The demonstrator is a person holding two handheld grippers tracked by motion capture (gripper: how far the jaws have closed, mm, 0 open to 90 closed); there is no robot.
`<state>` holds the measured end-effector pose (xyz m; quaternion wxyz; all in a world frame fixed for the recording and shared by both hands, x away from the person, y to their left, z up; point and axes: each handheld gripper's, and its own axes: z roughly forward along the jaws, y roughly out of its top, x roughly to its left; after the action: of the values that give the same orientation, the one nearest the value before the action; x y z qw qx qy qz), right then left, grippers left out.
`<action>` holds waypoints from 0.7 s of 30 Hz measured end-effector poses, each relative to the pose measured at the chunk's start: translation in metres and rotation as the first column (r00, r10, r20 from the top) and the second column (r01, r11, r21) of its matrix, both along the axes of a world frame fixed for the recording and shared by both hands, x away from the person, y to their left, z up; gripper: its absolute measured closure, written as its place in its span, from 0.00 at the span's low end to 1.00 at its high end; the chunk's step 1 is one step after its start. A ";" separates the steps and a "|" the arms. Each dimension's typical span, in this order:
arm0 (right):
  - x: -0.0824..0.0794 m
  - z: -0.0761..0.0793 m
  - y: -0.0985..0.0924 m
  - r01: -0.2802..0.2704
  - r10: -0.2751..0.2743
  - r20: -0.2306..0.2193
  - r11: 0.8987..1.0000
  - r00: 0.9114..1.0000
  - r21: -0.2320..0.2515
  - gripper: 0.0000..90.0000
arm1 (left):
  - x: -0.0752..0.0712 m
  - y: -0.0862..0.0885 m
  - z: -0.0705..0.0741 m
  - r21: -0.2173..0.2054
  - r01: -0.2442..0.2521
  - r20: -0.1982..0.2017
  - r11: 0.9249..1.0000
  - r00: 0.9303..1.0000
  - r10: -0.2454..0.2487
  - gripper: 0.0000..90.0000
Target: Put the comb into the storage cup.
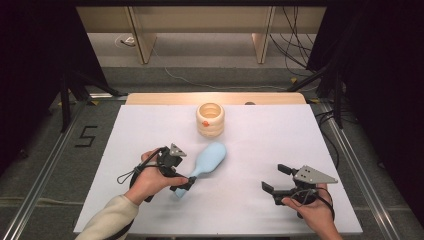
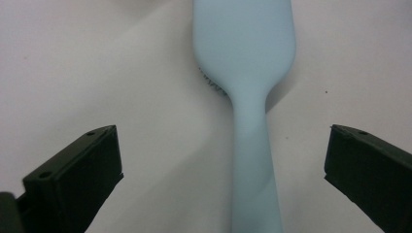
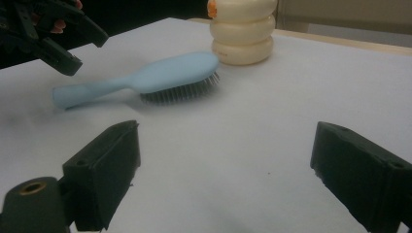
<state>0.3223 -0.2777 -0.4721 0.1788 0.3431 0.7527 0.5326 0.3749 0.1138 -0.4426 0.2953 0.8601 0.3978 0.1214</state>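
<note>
Hairbrush: pale blue, lying bristles-down on the white table cover, left of centre, in front of the cream ribbed holder and apart from it.
Long axis: runs diagonally in the high view; the head points away and to the right, towards the holder, and the handle end points back towards the person's left hand.
Left gripper: jaws spread wide on either side of the handle, pads clear of it; the handle lies on the cover between them.
Right gripper: jaws apart, nothing between them, resting over bare cover at the right, well apart from the hairbrush.
Holder: upright, near the far edge of the cover.
</note>
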 end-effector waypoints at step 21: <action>0.000 0.000 0.000 0.005 -0.005 0.000 1.000 1.000 0.001 0.13 | 0.009 -0.029 -0.008 0.095 0.042 -0.054 0.995 0.998 -0.037 0.00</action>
<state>0.3222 -0.2773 -0.4721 0.1798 0.3451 0.7517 0.5325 0.3834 0.0844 -0.4509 0.2455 0.8839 0.3820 0.1120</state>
